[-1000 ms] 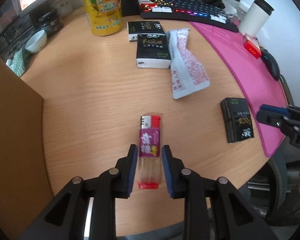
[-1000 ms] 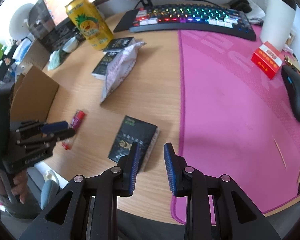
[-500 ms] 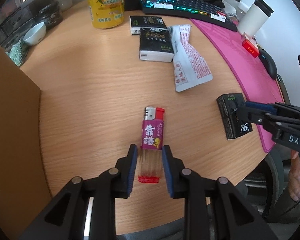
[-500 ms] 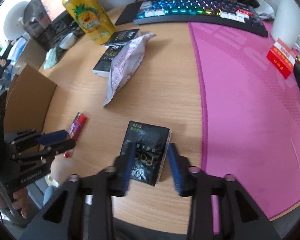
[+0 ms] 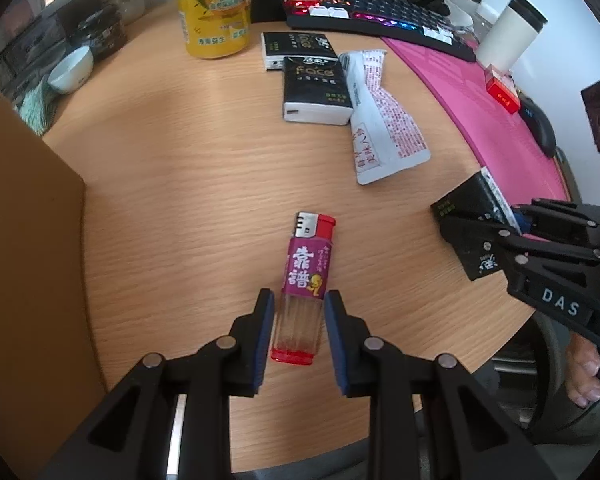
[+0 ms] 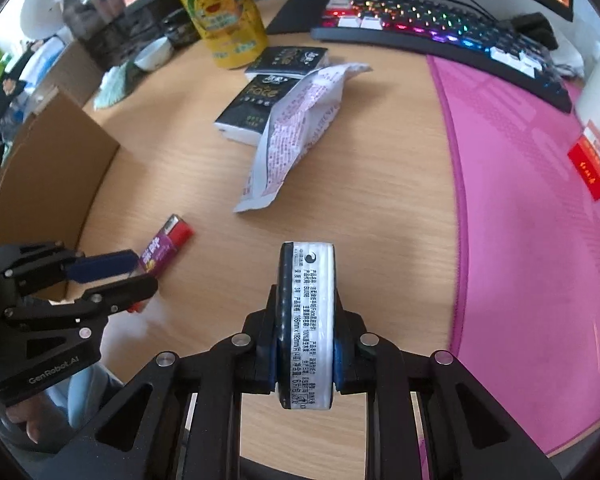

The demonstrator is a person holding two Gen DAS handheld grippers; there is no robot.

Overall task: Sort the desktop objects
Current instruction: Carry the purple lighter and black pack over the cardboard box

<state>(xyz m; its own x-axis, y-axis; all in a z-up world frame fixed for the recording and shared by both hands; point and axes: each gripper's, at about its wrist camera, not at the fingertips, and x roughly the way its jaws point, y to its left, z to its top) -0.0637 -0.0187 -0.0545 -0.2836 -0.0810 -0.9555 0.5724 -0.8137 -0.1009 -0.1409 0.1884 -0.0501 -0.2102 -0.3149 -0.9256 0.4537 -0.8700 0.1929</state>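
lighter (image 5: 305,286) lies flat on the desk (image 5: 188,184), its clear lower end between the blue pads of the left claw (image 5: 299,332); the jaws stand apart with a thin gap on each side, so nothing is gripped yet. tissue pack (image 6: 307,322) is clamped on edge in the right claw (image 6: 306,340), lifted clear of the desk, printed side panel facing the camera. box (image 6: 48,184), open cardboard, stands at the left edge of the desk, just beside the left claw. two more tissue packs (image 5: 315,90) and a white wrapper (image 5: 380,120) lie further back, near the can (image 5: 212,4) and keyboard (image 5: 376,20); pink mat (image 6: 532,216) covers the right side.

risks, as judged: the lighter is smooth and would be held only by its lower end, so a closing claw may pinch it askew and let it pivot or squirt forward. the soft pack, held by a narrow band, may sag or slip if swung quickly. both claws work close together near the front edge of the desk, so the arms may collide on the way to the box, or a nudged lighter may slide off.
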